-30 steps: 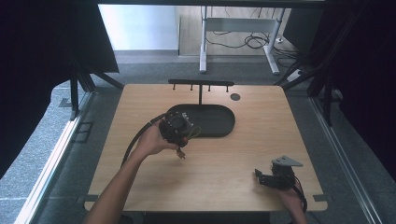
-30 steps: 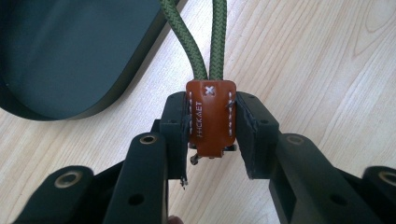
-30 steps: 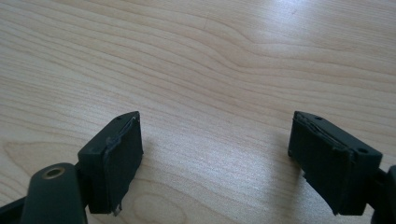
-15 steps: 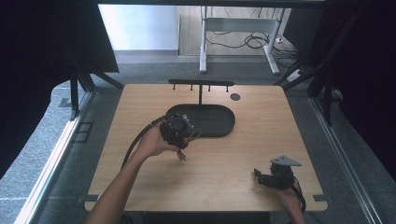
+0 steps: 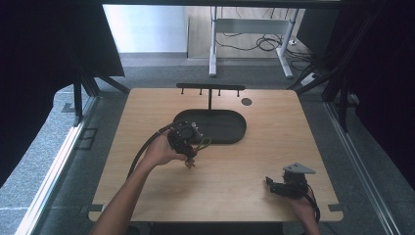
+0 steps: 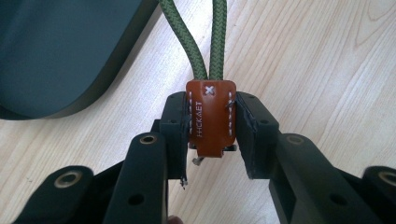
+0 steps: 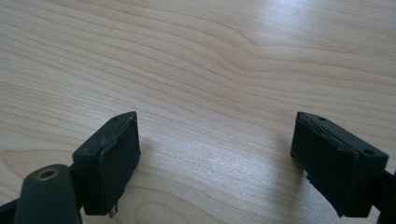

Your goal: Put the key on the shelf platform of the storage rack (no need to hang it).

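On the wooden worktop (image 5: 220, 181), your left tongs (image 6: 211, 126) are clenched on the brown leather tag (image 6: 211, 119), its green cord (image 6: 212, 37) running ahead beside the dark tray (image 6: 56, 51); your right tongs (image 7: 215, 158) gape, released.

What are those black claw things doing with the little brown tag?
A person holds a gripper in each hand at a wooden table. The left gripper has its fingers shut on a brown leather tag with a green cord loop, just in front of a dark oval tray. The right gripper rests open near the table's near right corner, holding nothing.
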Action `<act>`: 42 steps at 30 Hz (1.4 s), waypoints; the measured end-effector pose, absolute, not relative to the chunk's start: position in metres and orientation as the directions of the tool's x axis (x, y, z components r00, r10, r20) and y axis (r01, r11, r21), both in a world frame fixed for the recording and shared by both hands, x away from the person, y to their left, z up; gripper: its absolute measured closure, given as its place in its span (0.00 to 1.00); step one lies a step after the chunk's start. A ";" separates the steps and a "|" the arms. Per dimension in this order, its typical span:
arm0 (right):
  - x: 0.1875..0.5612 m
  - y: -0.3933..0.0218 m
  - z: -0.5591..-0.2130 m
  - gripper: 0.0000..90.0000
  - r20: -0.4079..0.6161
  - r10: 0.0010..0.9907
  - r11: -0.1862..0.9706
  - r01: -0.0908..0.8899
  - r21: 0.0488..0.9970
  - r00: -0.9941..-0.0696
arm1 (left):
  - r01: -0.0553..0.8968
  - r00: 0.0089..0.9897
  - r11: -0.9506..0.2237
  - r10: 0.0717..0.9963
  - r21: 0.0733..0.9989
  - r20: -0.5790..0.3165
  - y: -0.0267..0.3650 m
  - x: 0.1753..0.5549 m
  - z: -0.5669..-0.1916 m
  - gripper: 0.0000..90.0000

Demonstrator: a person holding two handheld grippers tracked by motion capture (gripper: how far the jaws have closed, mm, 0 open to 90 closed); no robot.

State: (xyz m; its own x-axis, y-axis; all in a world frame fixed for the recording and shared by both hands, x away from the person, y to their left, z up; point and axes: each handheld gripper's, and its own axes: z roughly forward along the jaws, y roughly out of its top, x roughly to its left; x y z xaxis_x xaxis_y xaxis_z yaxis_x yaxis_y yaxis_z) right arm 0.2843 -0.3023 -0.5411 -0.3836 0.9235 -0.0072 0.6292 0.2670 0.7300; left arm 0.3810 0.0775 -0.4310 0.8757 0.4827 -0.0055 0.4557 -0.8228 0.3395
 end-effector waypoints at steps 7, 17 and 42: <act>0.285 -0.302 -0.541 0.17 -0.007 0.923 0.268 0.630 0.729 -0.384 | 0.457 0.876 -0.822 0.483 0.339 -0.009 0.079 0.381 -0.433 0.74; 0.285 -0.302 -0.541 0.17 -0.006 0.924 0.267 0.631 0.728 -0.383 | 0.440 0.880 -0.828 0.475 0.347 0.018 0.078 0.382 -0.421 0.75; 0.285 -0.302 -0.541 0.17 -0.006 0.924 0.266 0.631 0.729 -0.383 | 0.450 0.869 -0.816 0.494 0.364 0.033 0.071 0.415 -0.392 0.75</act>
